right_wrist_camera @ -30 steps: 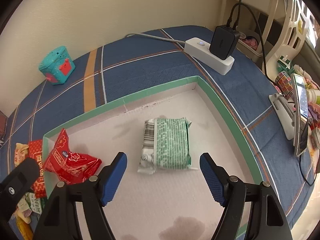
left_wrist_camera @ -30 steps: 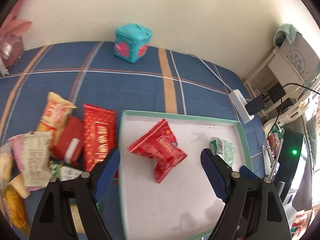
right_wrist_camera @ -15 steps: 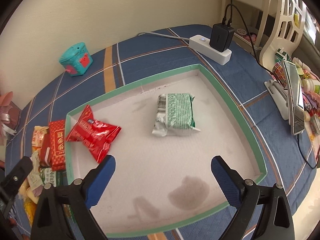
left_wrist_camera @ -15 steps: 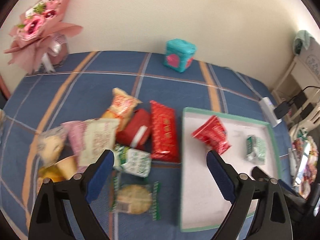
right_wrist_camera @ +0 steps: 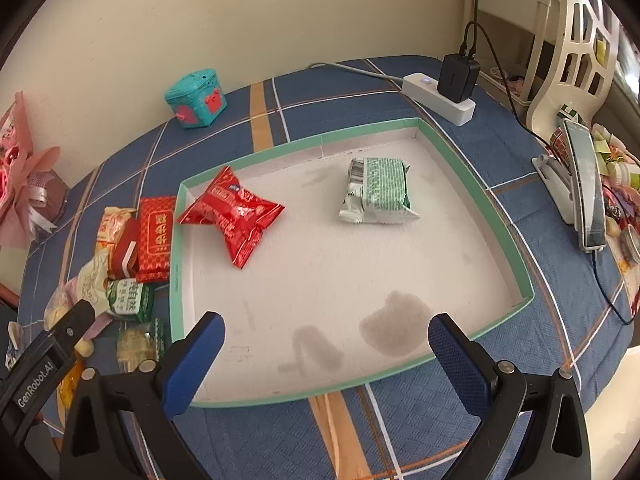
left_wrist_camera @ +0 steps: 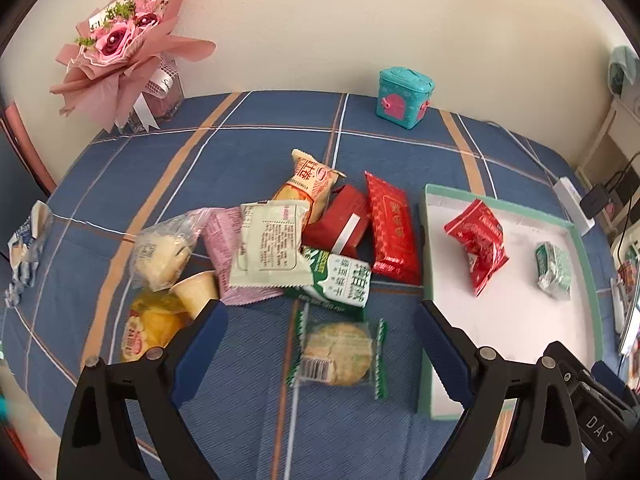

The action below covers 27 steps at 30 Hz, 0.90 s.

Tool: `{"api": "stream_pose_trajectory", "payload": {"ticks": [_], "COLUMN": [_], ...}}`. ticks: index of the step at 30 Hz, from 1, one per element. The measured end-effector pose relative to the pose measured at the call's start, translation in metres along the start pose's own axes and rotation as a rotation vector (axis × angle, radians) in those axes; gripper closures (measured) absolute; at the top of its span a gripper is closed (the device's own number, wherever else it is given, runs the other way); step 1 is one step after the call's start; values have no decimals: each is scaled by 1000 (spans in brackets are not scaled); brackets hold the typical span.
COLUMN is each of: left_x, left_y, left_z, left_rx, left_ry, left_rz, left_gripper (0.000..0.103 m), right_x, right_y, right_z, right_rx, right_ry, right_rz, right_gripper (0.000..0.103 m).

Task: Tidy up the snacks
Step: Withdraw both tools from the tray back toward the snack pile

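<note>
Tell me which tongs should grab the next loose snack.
Left. The left tongs hang open right over the round cookie packet beside the tray; the right tongs, also open, face the tray's inside.

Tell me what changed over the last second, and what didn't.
The left gripper, open and empty, swung away from the tray to hover over the loose snack pile, above the round cookie pack. The right gripper, open too, pulled back toward the tray's near edge. The red packet and green packet stayed put in the tray.
</note>
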State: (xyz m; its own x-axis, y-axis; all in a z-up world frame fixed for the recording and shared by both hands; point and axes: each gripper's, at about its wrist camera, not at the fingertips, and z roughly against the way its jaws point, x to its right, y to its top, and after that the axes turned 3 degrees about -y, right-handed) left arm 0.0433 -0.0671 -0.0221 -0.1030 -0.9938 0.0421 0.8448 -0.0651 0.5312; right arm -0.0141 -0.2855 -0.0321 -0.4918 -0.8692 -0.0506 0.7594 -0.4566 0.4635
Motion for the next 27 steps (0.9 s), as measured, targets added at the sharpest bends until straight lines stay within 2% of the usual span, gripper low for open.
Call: {"api": "stream_pose_trajectory", "payload": {"ticks": [10, 13, 19, 24, 27], "left_x": [-9, -15, -27, -44, -58], "left_y": [-19, -22, -23, -23, -23], "left_z": [15, 18, 23, 23, 24], "left_rx": [7, 17, 24, 1, 1], "left_ry": [23, 27, 13, 18, 50], "left_rz": [-18, -8, 5, 41, 72], "left_gripper": [8, 0, 0, 0, 0], "right_x": [-6, -9, -19, -32, -42], "right_y": [-18, -23, -32, -35, -38], "right_z": [8, 11, 12, 15, 15], "right_rx": [10, 10, -10, -6, -7], "right_ry": [9, 10, 18, 39, 62], "right_rz": [32, 42, 82, 126, 150], "right_gripper": [0, 0, 0, 0, 0]}}
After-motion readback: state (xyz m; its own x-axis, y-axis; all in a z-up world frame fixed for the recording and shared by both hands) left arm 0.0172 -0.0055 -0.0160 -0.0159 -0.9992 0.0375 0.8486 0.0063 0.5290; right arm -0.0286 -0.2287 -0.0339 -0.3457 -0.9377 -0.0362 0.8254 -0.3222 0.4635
